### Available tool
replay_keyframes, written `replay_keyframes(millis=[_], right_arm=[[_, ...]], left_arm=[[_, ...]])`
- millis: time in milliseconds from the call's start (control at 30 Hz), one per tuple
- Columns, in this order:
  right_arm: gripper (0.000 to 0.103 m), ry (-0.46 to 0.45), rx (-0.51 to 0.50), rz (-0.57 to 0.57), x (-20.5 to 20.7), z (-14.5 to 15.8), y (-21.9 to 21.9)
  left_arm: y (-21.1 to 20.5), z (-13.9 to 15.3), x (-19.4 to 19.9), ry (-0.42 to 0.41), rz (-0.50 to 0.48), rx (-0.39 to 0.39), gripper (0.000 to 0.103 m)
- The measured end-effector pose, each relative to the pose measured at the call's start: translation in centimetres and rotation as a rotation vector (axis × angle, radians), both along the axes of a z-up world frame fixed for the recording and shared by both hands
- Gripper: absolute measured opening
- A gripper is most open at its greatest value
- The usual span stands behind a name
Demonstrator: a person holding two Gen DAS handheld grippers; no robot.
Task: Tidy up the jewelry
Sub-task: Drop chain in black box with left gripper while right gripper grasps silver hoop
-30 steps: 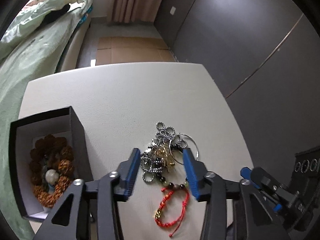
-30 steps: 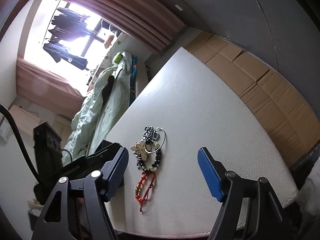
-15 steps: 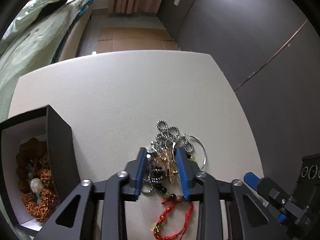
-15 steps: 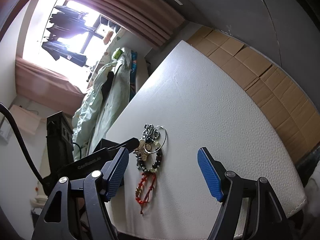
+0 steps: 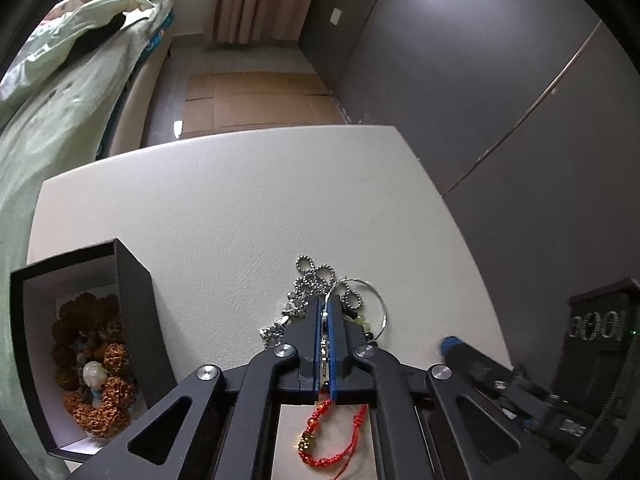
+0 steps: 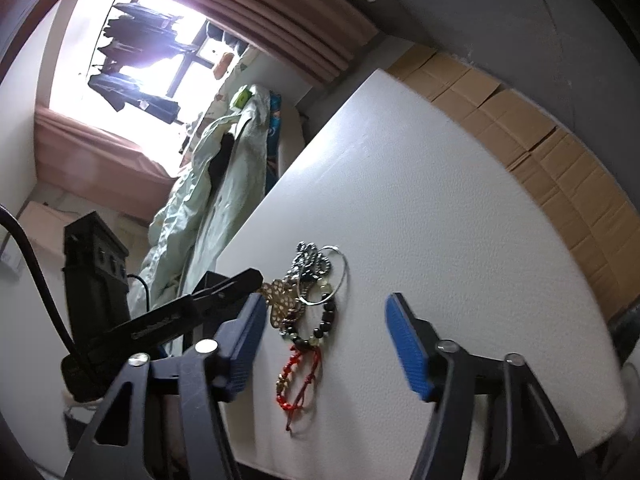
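Two claws, left claw point(image 5: 325, 312) clamped on gold butterfly pendant point(image 6: 280, 298), right claw point(image 6: 326, 344) apart beside the pendant

A home bedroom: bed point(image 5: 60, 92), curtains point(image 5: 256, 0), window point(image 6: 140, 52).

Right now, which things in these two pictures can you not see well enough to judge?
- Left wrist view: the gold pendant is almost hidden between the left gripper's closed fingers.
- Left wrist view: the red bracelet is partly covered by the gripper body.
- Left wrist view: the black box is cut by the frame edge.
- Right wrist view: the box is out of view.
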State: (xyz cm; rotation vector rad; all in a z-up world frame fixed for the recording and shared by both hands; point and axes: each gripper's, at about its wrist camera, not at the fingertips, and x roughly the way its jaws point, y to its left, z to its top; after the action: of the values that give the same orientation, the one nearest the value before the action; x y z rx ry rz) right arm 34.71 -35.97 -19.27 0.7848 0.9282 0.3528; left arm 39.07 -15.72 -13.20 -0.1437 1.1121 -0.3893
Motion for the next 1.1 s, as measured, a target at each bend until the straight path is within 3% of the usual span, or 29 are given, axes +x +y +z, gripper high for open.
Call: replay_keyframes(millis=[100, 267, 467, 700, 800, 900, 1100], right_arm=[[0.05, 0.005, 0.006, 0.025, 0.6, -0.3, 0.6], [0.048, 0.013, -0.018, 0.052, 1.6, -0.6, 1.5], [0.04, 0.042, -0.133, 0.078, 2.7, -0.7, 3.3], [0.04, 0.028, -0.334, 0.13, 3.2, 0.7, 5.6], [0.042, 0.025, -0.43, 0.181, 3.7, 1.2, 6.5], [0.066, 0.003, -0.519, 0.242, 4.2, 1.8, 7.1], [0.067, -0.057, -0.646, 0.425, 5.6, 2.7, 7.8]], left_arm=[[0.5, 0.7, -0.2, -0.019, 0.004, -0.016, 0.002], [1.9, 2.7, -0.7, -0.06, 0.022, -0.045, 0.002], [4.6, 4.7, -1.7, -0.105, 0.067, -0.082, 0.002], [8.7, 5.5, -2.5, -0.125, 0.155, -0.154, 0.002], [9.8, 5.4, -3.1, -0.128, 0.172, -0.173, 0.002], [10.8, 5.1, -3.4, -0.129, 0.189, -0.19, 0.002], [12.5, 4.6, -3.4, -0.127, 0.219, -0.207, 0.002]])
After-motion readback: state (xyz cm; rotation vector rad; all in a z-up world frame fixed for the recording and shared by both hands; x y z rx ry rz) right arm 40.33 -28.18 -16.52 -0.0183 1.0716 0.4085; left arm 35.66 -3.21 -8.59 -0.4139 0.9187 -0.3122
